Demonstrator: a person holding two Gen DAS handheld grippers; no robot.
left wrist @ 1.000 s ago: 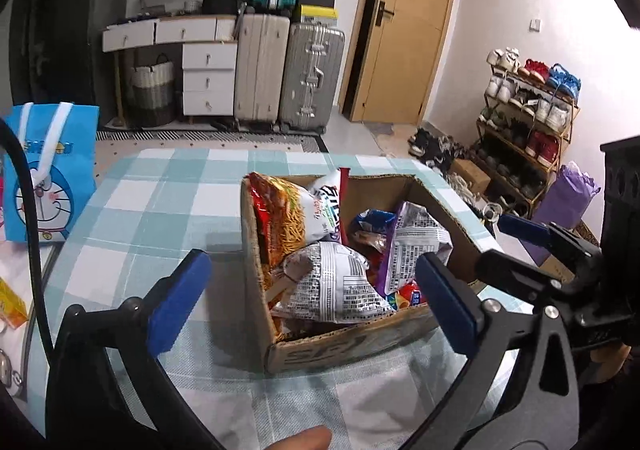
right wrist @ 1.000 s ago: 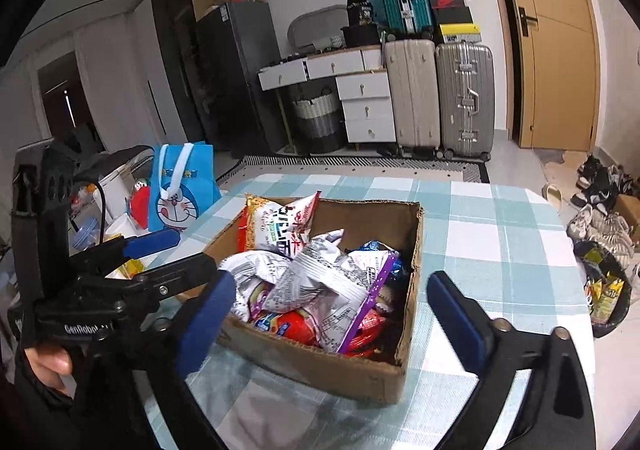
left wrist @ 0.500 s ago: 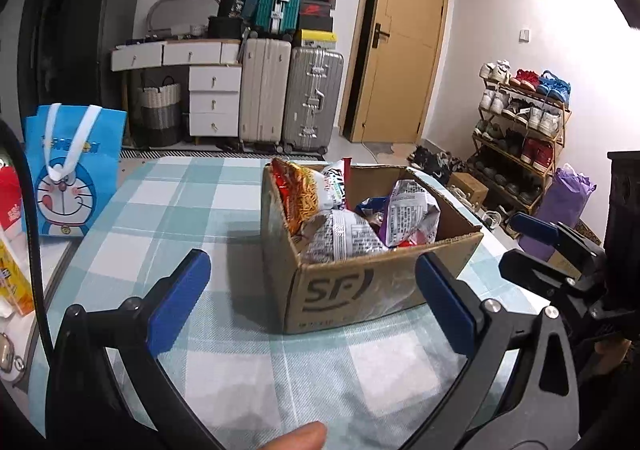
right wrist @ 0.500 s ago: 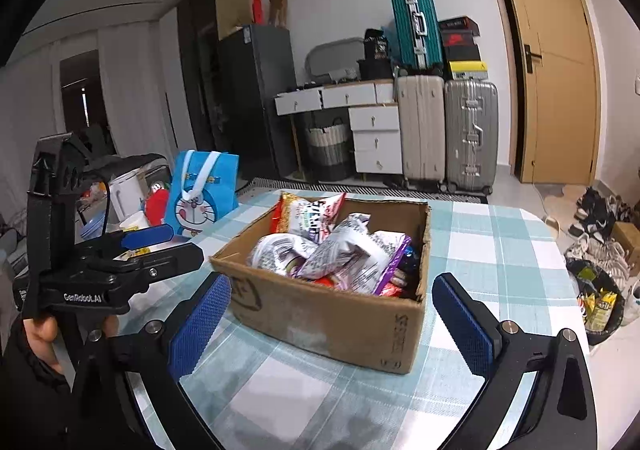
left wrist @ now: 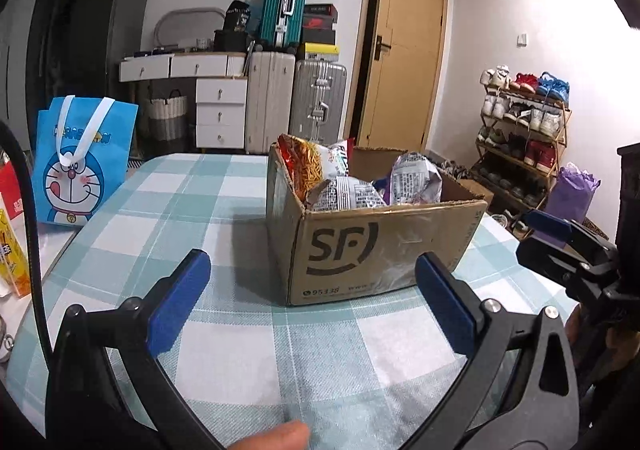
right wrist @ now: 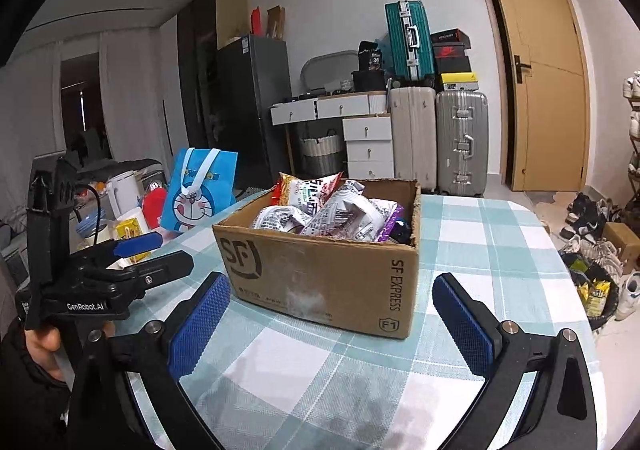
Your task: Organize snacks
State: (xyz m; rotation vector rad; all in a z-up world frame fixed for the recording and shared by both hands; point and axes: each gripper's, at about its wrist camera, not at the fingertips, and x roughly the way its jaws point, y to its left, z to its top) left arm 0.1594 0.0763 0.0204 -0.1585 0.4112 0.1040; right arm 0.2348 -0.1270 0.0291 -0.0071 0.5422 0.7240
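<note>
SF cardboard box [left wrist: 380,246] sits mid checked tablecloth [left wrist: 240,350], snack packets [right wrist: 320,210] piled inside, prob. gathered for sorting. Left gripper [left wrist: 316,298] & right gripper [right wrist: 332,326] both spread wide, empty, low & short of box, framing it.

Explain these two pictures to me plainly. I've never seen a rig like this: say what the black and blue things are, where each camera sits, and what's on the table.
A person holds a tool in each hand. Each picture comes from a fisheye camera on one tool, looking forward between its two blue-padded fingers. The left hand-held gripper and the right hand-held gripper are both open and hold nothing. Each also shows at the edge of the other's picture. On the checked tablecloth stands a cardboard box full of snack packets. A blue cartoon bag stands beside the table.
</note>
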